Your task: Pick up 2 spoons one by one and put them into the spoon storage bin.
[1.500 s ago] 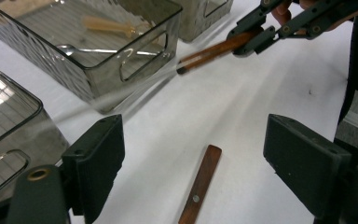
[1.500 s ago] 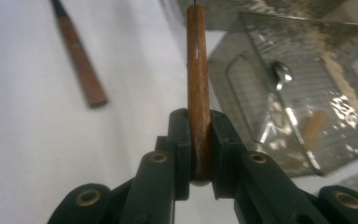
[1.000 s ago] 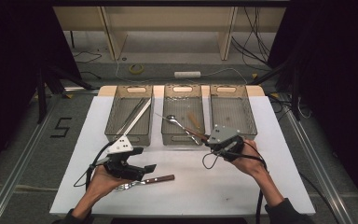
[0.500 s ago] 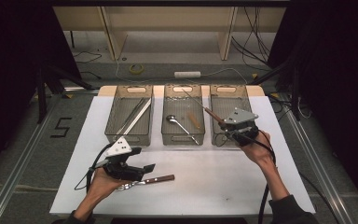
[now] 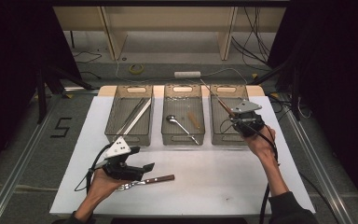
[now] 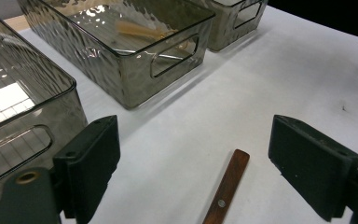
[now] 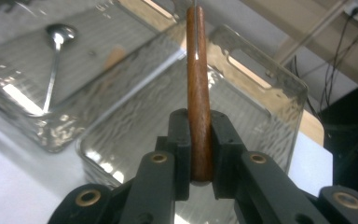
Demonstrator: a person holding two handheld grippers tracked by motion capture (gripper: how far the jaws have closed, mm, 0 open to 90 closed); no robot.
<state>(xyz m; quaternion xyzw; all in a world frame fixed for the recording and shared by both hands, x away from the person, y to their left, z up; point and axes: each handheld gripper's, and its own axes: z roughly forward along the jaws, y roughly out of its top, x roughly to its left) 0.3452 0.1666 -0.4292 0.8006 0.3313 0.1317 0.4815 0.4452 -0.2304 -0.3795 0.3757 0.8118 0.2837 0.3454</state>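
My right gripper point(image 5: 237, 119) is shut on the wooden handle of a utensil point(image 5: 225, 108) and holds it above the right-hand bin point(image 5: 216, 134). The utensil's thin metal end points up and away to the left. In the right gripper view the pads clamp the brown handle point(image 7: 198, 93), which stands upright over that bin point(image 7: 256, 93). My left gripper point(image 5: 147, 169) rests open on the white table near the front left. A second wooden-handled utensil point(image 5: 154, 179) lies just in front of it. In the left gripper view its handle point(image 6: 226, 185) lies on the table between the wide-apart jaws, untouched.
Three clear bins stand in a row at the back of the white tabletop point(image 5: 214, 186). The left bin point(image 5: 116, 136) holds long metal utensils. The middle bin point(image 5: 179, 139) holds a spoon point(image 5: 177, 122) and a small wooden piece point(image 5: 193, 120). Dark floor and cables surround the table.
My right gripper has carried its utensil away from the front of the middle bin, to the right and farther back, over the right bin. The left gripper and the utensil by it have stayed still.
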